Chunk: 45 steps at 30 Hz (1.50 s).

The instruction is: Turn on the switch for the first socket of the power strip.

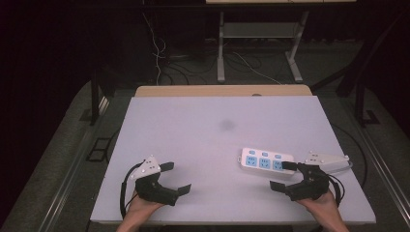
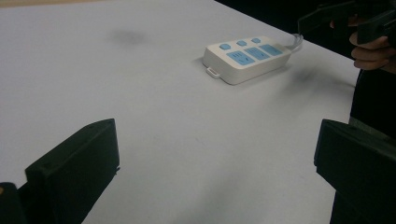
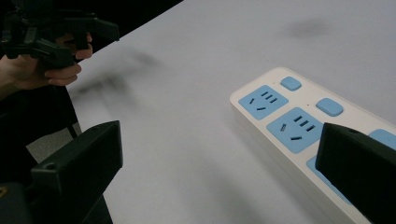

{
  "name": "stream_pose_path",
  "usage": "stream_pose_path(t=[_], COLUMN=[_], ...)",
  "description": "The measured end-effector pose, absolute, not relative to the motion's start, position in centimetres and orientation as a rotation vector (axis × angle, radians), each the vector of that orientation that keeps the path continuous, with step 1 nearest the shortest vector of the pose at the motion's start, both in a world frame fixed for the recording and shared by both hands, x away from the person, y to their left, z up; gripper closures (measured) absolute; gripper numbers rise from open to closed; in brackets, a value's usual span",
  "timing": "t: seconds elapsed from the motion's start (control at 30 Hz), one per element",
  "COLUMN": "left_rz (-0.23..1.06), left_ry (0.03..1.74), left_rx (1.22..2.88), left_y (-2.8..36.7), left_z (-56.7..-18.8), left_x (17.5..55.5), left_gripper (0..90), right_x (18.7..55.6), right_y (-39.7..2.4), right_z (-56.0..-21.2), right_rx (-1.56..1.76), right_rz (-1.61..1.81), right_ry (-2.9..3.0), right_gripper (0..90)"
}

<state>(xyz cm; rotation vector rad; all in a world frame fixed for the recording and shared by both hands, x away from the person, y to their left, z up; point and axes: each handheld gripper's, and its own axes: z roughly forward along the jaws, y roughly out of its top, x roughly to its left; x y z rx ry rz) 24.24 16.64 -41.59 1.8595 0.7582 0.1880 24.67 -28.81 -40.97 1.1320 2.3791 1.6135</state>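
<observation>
- The right gripper (image 1: pixel 283 175), a black two-jaw tool with a grey three-cornered plate on top, has its jaws spread wide. Nothing is clamped between them.
- In the high view, its far jaw lies over the right end of the white rectangular plastic power strip with pale blue sockets (image 1: pixel 265 163). Its near jaw hangs over bare table in front of the strip. Whether the far jaw actually touches the casing cannot be told.
- In the right gripper view, the strip (image 3: pixel 299 123) runs in behind the right-hand jaw, and the left-hand jaw stands clear over the table top.
- The left gripper (image 1: pixel 178 178), of the same black build, also has its jaws wide apart and holds nothing. It sits over the near left part of the white rectangular table (image 1: pixel 193 125), well apart from the strip.
- The strip lies flat on the near right part of the table, sockets facing up. Its long axis runs roughly left to right, tilted slightly, with the left end a little farther from the person.
- Three blue socket panels sit in a row, with three small blue buttons along the far edge. A small tab sticks out of the left end, and a pale cord leaves the right end.
- No brand, label or writing can be read on the strip or the grippers.
</observation>
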Motion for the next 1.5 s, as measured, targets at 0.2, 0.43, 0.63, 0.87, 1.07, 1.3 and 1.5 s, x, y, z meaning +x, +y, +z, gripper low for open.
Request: stream_pose_path(t=[0.2, 0.43, 0.63, 0.87, 1.07, 1.3, 1.5], left_rz=[0.182, 0.182, 0.183, 0.184, 0.181, 0.182, 0.184], left_ry=[0.754, 0.751, 0.751, 0.754, 0.758, 0.764, 0.768], left_rx=[1.866, 1.871, 1.872, 1.873, 1.879, 1.875, 1.871], left_y=[16.5, 16.5, 16.5, 16.5, 16.5, 16.6, 16.6], left_z=[-41.6, -41.7, -41.7, -41.7, -41.8, -41.9, -41.8], left_x=[24.2, 24.2, 24.2, 24.1, 24.1, 24.0, 24.0], left_gripper=[0.0, 0.0, 0.0, 0.0, 0.0, 0.0, 0.0], right_x=[24.6, 24.7, 24.7, 24.8, 24.9, 25.3, 25.8], right_y=[-28.8, -28.8, -28.7, -28.9, -29.2, -29.6, -29.8], right_z=[-41.0, -41.0, -41.0, -40.8, -40.5, -39.9, -39.4], right_rx=[1.131, 1.132, 1.137, 1.145, 1.151, 1.156, 1.148], right_rz=[1.609, 1.605, 1.593, 1.590, 1.584, 1.558, 1.520], right_ry=[2.383, 2.387, 2.395, 2.392, 2.384, 2.403, 2.435], right_gripper=[0.4, 0.4, 0.4, 0.4, 0.4, 0.4, 0.4])
